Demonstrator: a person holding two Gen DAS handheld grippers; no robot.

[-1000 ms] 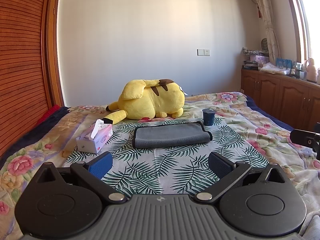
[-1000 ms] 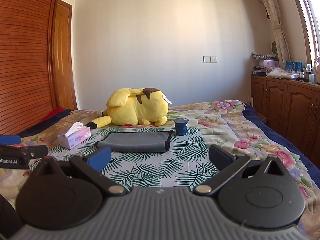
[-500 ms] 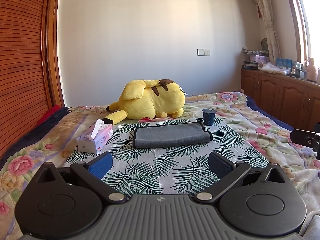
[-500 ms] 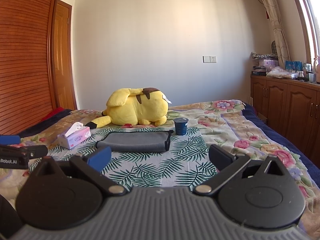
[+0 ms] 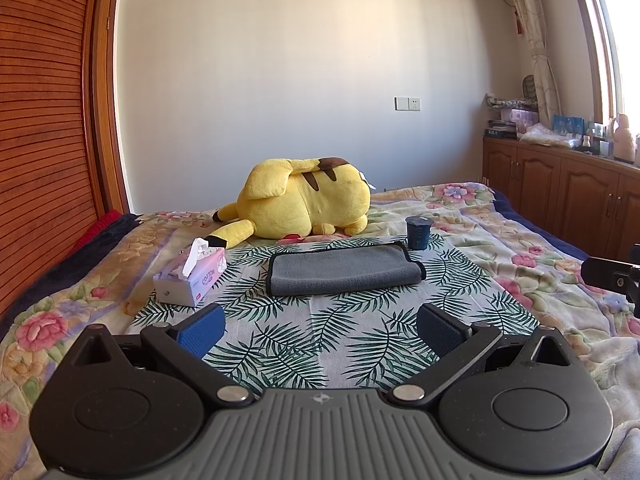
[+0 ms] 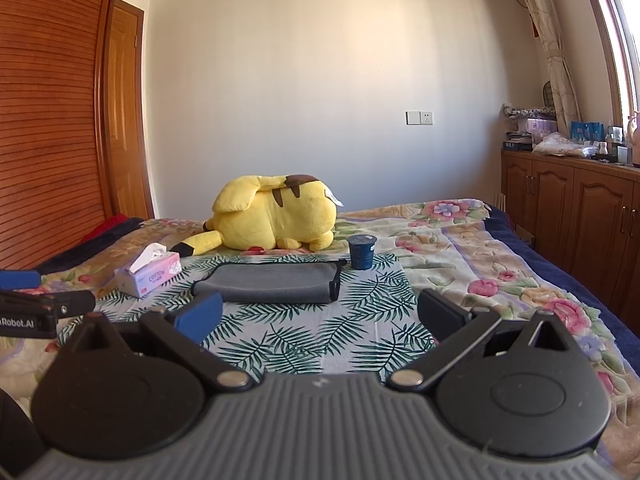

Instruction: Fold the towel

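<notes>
Two blue-padded fingers of the left gripper (image 5: 320, 326) stand wide apart in the left wrist view, with nothing between them, and they hover above the palm-leaf cloth (image 5: 320, 344) that covers the bed (image 5: 520, 236). The grey towel (image 5: 344, 269) lies flat on this cloth, well ahead of the fingers and apart from them; it looks already folded, with a rounded fold along its right end. A dark blue cup (image 5: 418, 233) stands upright just beyond the towel's far right corner. A pink tissue box (image 5: 191, 278) sits to the left of the towel, one tissue sticking up. Behind the towel a yellow plush toy (image 5: 304, 202) lies on its side. At the right edge, a dark part of the other tool is visible.

From the right wrist view, the right gripper (image 6: 320, 314) is also spread wide and holds nothing. The towel (image 6: 272, 282) lies ahead, slightly to the left, not touched by any finger. The cup (image 6: 362, 251) stands close to its far right corner, the tissue box (image 6: 149, 274) to its left, the plush toy (image 6: 276, 214) behind. Part of the left tool shows at the left edge.
</notes>
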